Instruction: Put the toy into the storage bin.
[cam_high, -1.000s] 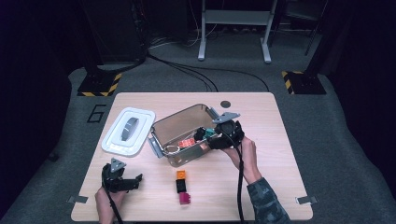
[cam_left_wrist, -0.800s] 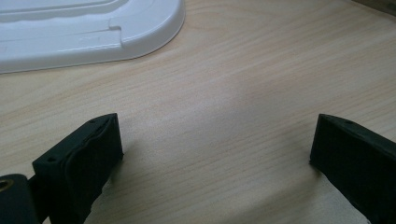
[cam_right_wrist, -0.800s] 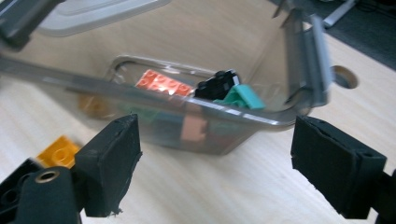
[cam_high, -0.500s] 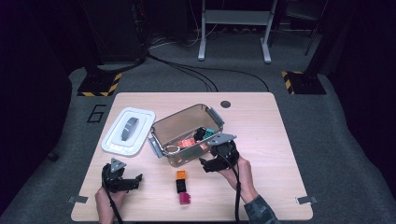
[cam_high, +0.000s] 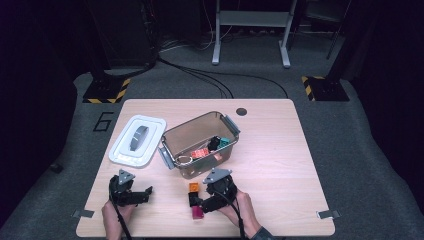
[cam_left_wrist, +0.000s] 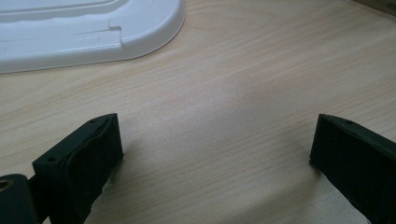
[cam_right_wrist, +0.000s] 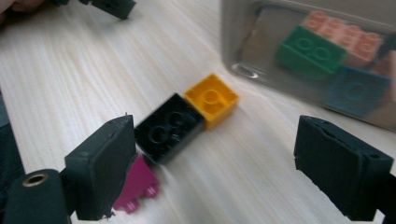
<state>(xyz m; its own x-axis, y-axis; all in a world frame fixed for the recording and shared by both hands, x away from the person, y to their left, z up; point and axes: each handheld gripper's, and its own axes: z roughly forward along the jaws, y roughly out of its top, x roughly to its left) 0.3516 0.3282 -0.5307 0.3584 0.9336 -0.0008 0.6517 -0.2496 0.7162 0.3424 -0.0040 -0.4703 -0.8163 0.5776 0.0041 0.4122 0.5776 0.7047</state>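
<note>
Three loose bricks lie in a row in front of the bin: an orange one (cam_high: 194, 187) (cam_right_wrist: 212, 99), a black one (cam_high: 193, 198) (cam_right_wrist: 169, 128) and a magenta one (cam_high: 197, 213) (cam_right_wrist: 138, 186). My right gripper (cam_high: 204, 204) (cam_right_wrist: 219, 158) sits low just right of them, open, its jaws having just been opening. The black brick lies close to its left pad (cam_right_wrist: 102, 163) and nothing is pressed between the pads. My left gripper (cam_high: 144, 193) (cam_left_wrist: 215, 154) rests open on bare wood at the near left, holding nothing.
A clear bin (cam_high: 176, 137) (cam_right_wrist: 243, 51) at mid-table holds several bricks, among them a green one (cam_right_wrist: 310, 50). Its white lid (cam_high: 137, 140) (cam_left_wrist: 88, 28) lies to the left of it. A dark round hole (cam_high: 241, 111) marks the table's far side.
My right gripper has come down from over the bin toward the near edge and now sits beside the three loose bricks. The left gripper has stayed put.
</note>
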